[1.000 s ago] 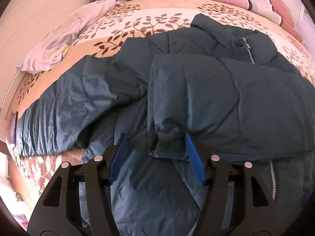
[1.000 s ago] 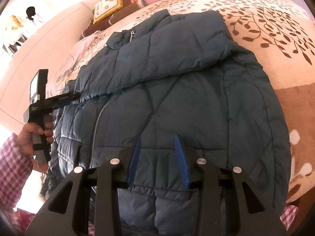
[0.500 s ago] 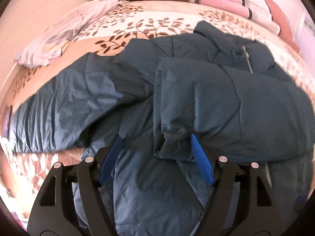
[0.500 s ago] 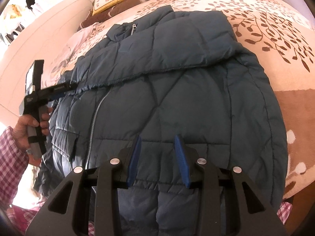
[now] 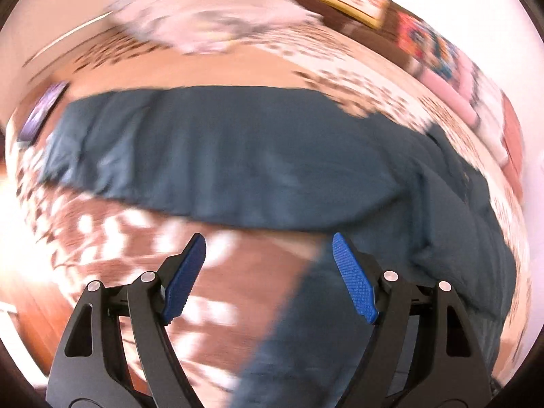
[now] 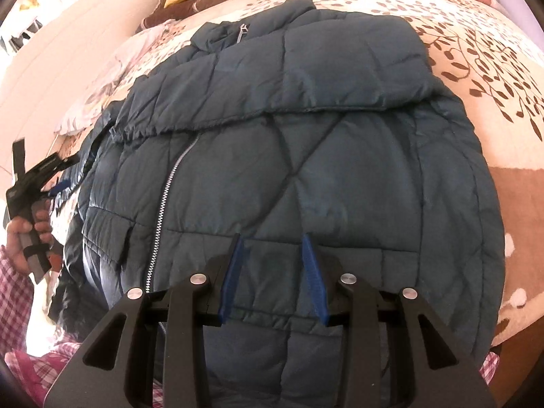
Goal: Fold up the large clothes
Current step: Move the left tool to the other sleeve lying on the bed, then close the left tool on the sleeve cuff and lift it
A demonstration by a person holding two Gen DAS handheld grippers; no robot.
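Jaws of the left gripper (image 5: 268, 248) are opening wide with nothing between them, only patterned bedspread (image 5: 112, 234) showing in the gap. A second ago those same pads were flanking the cuff of the sleeve folded across the chest; that cuff is now out of its view, and the left wrist view is smearing with motion. It is now looking at the other sleeve (image 5: 217, 159), which is lying stretched out flat from nine o'clock to three o'clock above the pads. I judge that one sleeve fold is finished and the outstretched sleeve is the next thing to bring in.

The right gripper (image 6: 273, 272) is hanging over the lower front of the dark teal jacket (image 6: 340, 170), jaws partway apart and unchanged, with the fabric below them rather than pinched (no cloth is rising between the pads). The folded sleeve (image 6: 306, 68) is lying across the chest at twelve o'clock.

The jacket's hem is drooping over the bed's near edge at six o'clock. Open bedspread is lying at three o'clock of the jacket in the right wrist view, giving room there.
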